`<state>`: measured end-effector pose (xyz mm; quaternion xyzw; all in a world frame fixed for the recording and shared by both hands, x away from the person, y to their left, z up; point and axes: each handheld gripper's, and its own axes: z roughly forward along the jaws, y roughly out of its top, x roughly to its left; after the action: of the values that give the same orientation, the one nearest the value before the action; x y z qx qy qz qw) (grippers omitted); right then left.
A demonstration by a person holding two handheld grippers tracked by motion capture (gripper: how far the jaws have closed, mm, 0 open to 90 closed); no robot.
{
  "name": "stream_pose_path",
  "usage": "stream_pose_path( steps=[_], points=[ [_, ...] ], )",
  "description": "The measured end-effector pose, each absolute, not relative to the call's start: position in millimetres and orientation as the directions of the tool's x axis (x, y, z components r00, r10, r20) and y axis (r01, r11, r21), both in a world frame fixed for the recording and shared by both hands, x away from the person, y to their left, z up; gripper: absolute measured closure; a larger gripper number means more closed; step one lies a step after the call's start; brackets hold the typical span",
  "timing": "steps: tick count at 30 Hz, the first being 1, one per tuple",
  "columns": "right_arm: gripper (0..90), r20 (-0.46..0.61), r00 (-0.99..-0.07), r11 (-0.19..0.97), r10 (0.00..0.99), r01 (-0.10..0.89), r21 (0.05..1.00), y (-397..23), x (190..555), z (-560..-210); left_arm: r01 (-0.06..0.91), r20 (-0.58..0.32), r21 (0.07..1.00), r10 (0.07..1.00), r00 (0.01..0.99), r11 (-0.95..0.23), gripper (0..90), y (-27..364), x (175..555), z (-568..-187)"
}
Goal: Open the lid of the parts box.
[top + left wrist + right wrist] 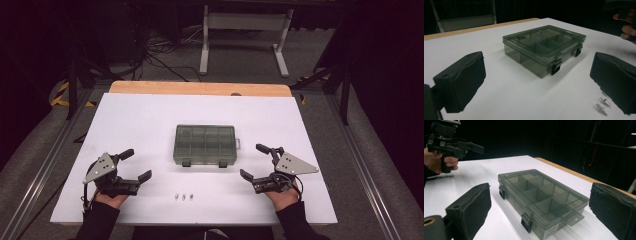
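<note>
Dark room, cables on the floor and a white metal frame (245, 30) beyond; white tabletop (150, 120) w/ a bare wood strip along its far edge. Mid-tabletop sits a smoky translucent plastic compartment box (205, 145), lid down, two black latches (186, 163) facing the near edge. Three small silver metal pins (183, 196) lie in a row close to the near edge, btwn the two hands and apart from the box.

Left gripper (134, 165) hovers near the left part of the near edge, jaws spread wide, nothing in them. Right gripper (253, 161) mirrors it on the right, also spread and empty. Neither touches the box.

Handling, by my guess: box looks light, rigid, smooth-walled, so prob. slippery under the pads; best taken across the short sides or steadied w/ one gripper while the other works a latch. Pins are tiny and round, likely to roll; pinch across the shaft.

The left gripper view shows two pins beside its jaw and the lid's inner dividers. The right gripper view gives a label on the box's end wall, a lid tab, and the other hand w/ its gripper far off.
</note>
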<state>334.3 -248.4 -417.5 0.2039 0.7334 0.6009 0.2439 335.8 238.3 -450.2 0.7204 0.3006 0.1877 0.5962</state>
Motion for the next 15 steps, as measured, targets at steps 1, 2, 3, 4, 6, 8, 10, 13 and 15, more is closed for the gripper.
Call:
stream_pose_path(
  steps=[1, 2, 3, 4, 6, 8, 10, 13, 15],
  points=[
    [4.6, -0.115, -0.797, 0.198, 0.593, 0.006, 0.980, -248.3, 334.6, -417.9, 0.213, -0.088, 0.971, 0.660, 0.746, -0.112, 0.0, 238.9, 336.0, -449.7],
    [4.7, -0.116, -0.799, 0.199, 0.590, 0.004, 0.980, -248.4, 334.9, -418.2, 0.225, -0.095, 0.968, 0.663, 0.742, -0.113, 0.0, 238.7, 336.2, -448.9],
    [4.7, -0.120, -0.799, 0.201, 0.589, 0.001, 0.980, -248.2, 335.0, -418.4, 0.235, -0.091, 0.963, 0.662, 0.744, -0.132, 0.0, 239.7, 336.5, -447.6],
    [4.7, -0.122, -0.798, 0.202, 0.591, 0.000, 0.979, -248.3, 335.1, -418.2, 0.235, -0.092, 0.964, 0.669, 0.737, -0.127, 0.0, 238.4, 336.9, -447.3],
    [4.7, -0.124, -0.797, 0.205, 0.591, 0.000, 0.979, -248.5, 334.9, -418.0, 0.233, -0.082, 0.963, 0.674, 0.734, -0.136, 0.0, 237.5, 336.9, -445.6],
    [4.7, -0.127, -0.797, 0.210, 0.590, 0.000, 0.978, -248.4, 334.8, -417.8, 0.224, -0.073, 0.965, 0.676, 0.733, -0.139, 0.3, 236.6, 337.2, -444.2],
    [4.6, -0.123, -0.801, 0.214, 0.586, 0.007, 0.977, -247.5, 335.4, -418.7, 0.231, -0.079, 0.962, 0.667, 0.741, -0.143, 0.3, 237.0, 338.6, -443.4],
    [4.1, -0.119, -0.800, 0.220, 0.588, 0.017, 0.975, -245.4, 336.3, -419.1, 0.241, -0.106, 0.963, 0.659, 0.744, -0.117, 0.2, 237.6, 340.6, -443.1],
    [4.2, -0.130, -0.799, 0.235, 0.588, 0.015, 0.972, -243.4, 337.5, -417.5, 0.234, -0.101, 0.965, 0.661, 0.744, -0.116, 0.3, 237.6, 342.0, -442.0]
  ],
)
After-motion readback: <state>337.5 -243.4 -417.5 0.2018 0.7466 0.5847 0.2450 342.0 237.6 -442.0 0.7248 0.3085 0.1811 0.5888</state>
